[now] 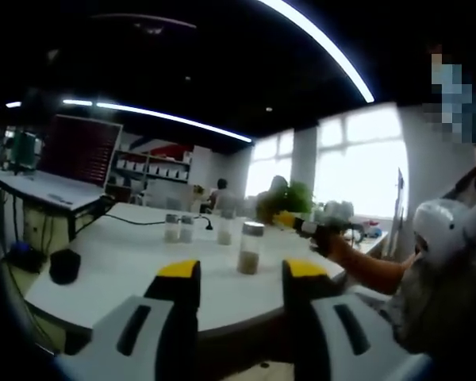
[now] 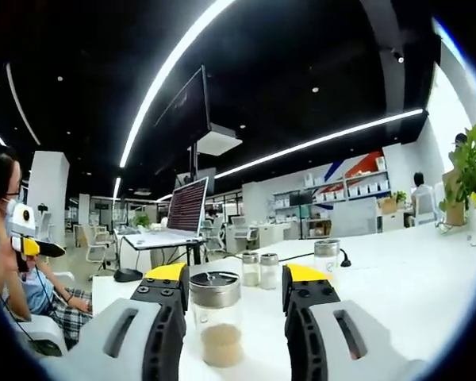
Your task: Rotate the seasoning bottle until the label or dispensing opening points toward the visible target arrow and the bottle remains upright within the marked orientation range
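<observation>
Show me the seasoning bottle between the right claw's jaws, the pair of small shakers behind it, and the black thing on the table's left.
seasoning bottle [image 2: 215,317], right gripper view, glass body.
pair of small shakers [image 2: 259,271], right gripper view, where the two meet.
black object [image 1: 64,265], left gripper view, its top.

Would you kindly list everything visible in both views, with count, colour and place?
seasoning bottle: one, clear with steel lid, tan contents, between the right tool's jaws.
other bottles: three, clear with steel lids, farther back on the table.
table: one, white, under the bottles.
black object: one, at the table's near edge, left gripper view.
cable: one, black, across the table.
plant: one, green, far right.
left tool: grey, yellow tips, open.
right tool: same colours, jaws beside the bottle; contact unclear.
</observation>
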Available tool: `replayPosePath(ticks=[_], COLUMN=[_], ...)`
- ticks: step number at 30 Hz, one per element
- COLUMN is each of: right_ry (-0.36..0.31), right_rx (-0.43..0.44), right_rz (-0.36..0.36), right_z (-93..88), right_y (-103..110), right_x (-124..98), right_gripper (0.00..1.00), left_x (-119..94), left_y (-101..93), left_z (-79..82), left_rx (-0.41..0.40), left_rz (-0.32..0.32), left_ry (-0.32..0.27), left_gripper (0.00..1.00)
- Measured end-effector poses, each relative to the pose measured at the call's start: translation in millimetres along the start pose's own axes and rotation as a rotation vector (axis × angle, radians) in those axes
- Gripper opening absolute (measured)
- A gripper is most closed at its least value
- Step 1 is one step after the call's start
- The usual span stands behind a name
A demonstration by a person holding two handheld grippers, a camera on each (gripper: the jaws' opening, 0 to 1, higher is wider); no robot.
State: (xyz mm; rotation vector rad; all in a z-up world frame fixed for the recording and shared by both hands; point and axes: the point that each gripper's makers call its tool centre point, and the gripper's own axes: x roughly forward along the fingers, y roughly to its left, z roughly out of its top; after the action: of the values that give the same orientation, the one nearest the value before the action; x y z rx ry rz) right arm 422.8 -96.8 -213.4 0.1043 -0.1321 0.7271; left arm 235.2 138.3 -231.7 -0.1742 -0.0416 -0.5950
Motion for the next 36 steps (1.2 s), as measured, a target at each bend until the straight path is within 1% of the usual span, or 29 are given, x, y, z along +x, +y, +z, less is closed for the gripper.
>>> replayPosePath(ticks=[2,4,6,8,10,11,14,16,17,21,27,32,36], right_ry=[0.002,0.002,0.017,0.042,0.042,0.042,0.049,0.077,0.08,0.092,0.104,0.094,0.107], right_rx=[0.009,0.015,-0.016,-0.057,-0.099,-0.103,-0.079,-0.096,-0.097,-0.065,-0.064,-0.05,-0.058], right_rz=[-0.016,-0.018,-0.041,-0.057,-0.068,-0.07,-0.049,-0.041,-0.038,-0.024,-0.029,-0.019,-0.014], right_z=[-2.0,-6.6,-12.9,-17.2,-16.0,-15.3,-15.7,-22.3,-24.1,-29.9,-32.2,-29.8,-31.0], right_y=[1.4,9.7,16.1,16.6,15.8,15.7,19.4,22.4,23.2,25.2,19.0,18.6,19.7], right_x=[-0.3,1.5,6.0,9.8,14.8,16.7,21.2,23.5,24.7,31.0,37.1,35.1,35.9], right_gripper=[0.48,0.49,0.5,0.49,0.49,0.49,0.47,0.39,0.38,0.45,0.45,0.45,0.43], left_x=[1.2,3.4,5.7,5.9,4.4,3.0,0.4,-0.1,-0.2,-1.6,-5.2,-5.8,-6.9], left_y=[0.5,-0.1,-2.1,-4.2,-5.6,-5.4,-3.4,-0.8,0.0,0.6,2.2,2.9,3.5], left_z=[-0.3,-2.3,-4.9,-6.7,-6.4,-5.7,-4.6,-4.7,-4.8,-5.4,-3.0,-1.4,-2.5], left_rx=[-0.005,-0.009,-0.009,-0.003,0.003,0.005,0.006,0.004,0.002,0.002,0.023,0.023,0.026], left_rz=[0.001,-0.002,-0.008,-0.016,-0.019,-0.019,-0.014,-0.005,-0.002,0.001,0.011,0.014,0.015], left_ry=[-0.003,-0.001,0.009,0.02,0.023,0.022,0.017,0.016,0.015,0.016,0.024,0.018,0.022], left_gripper=[0.43,0.43,0.43,0.43,0.43,0.43,0.43,0.43,0.43,0.43,0.43,0.43,0.43])
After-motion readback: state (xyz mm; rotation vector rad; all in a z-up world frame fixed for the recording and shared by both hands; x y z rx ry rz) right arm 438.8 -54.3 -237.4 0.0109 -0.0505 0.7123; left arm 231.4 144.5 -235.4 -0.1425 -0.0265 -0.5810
